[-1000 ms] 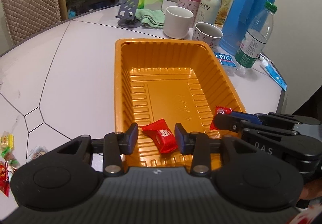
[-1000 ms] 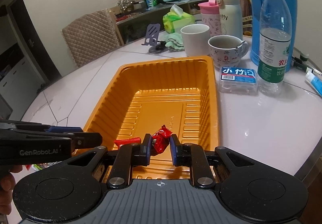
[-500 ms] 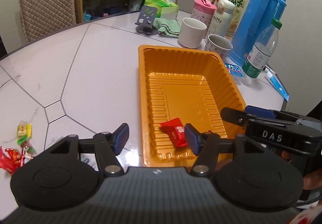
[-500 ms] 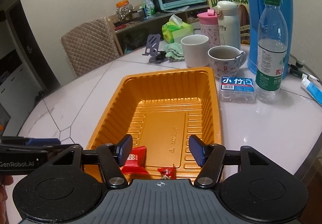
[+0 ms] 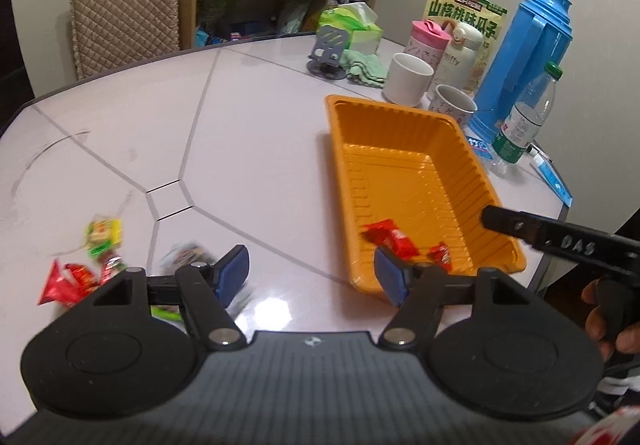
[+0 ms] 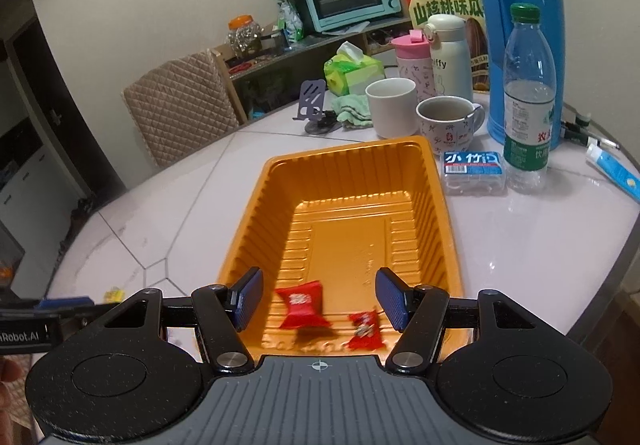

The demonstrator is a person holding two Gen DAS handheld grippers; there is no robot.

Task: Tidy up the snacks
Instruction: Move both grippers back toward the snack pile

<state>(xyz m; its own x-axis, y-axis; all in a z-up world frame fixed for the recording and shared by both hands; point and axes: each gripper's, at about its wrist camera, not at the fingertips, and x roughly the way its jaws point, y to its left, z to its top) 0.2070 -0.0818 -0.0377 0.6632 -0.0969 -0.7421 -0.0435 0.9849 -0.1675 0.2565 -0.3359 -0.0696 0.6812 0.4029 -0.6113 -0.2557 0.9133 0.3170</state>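
An orange ribbed tray (image 5: 404,117) (image 6: 344,157) stands on the white table. Two red wrapped snacks lie at its near end: a larger packet (image 6: 302,303) (image 5: 390,237) and a small candy (image 6: 365,329) (image 5: 439,256). My right gripper (image 6: 318,297) is open and empty above the tray's near end; it also shows in the left wrist view (image 5: 560,241). My left gripper (image 5: 312,277) is open and empty over the table, left of the tray. Several loose snacks lie on the table at its left: a yellow-green one (image 5: 103,235), red ones (image 5: 70,281) and a blurred packet (image 5: 186,257).
Behind the tray stand a white cup (image 6: 392,107), a patterned mug (image 6: 446,123), a blue thermos (image 6: 520,29), a water bottle (image 6: 528,101), a small blue-labelled box (image 6: 472,169) and a phone stand (image 5: 328,53). The table edge runs close on the right.
My right gripper opened and dropped the small red candy into the tray beside the larger packet. My left gripper opened wider and swung left, away from the tray toward the loose snacks.
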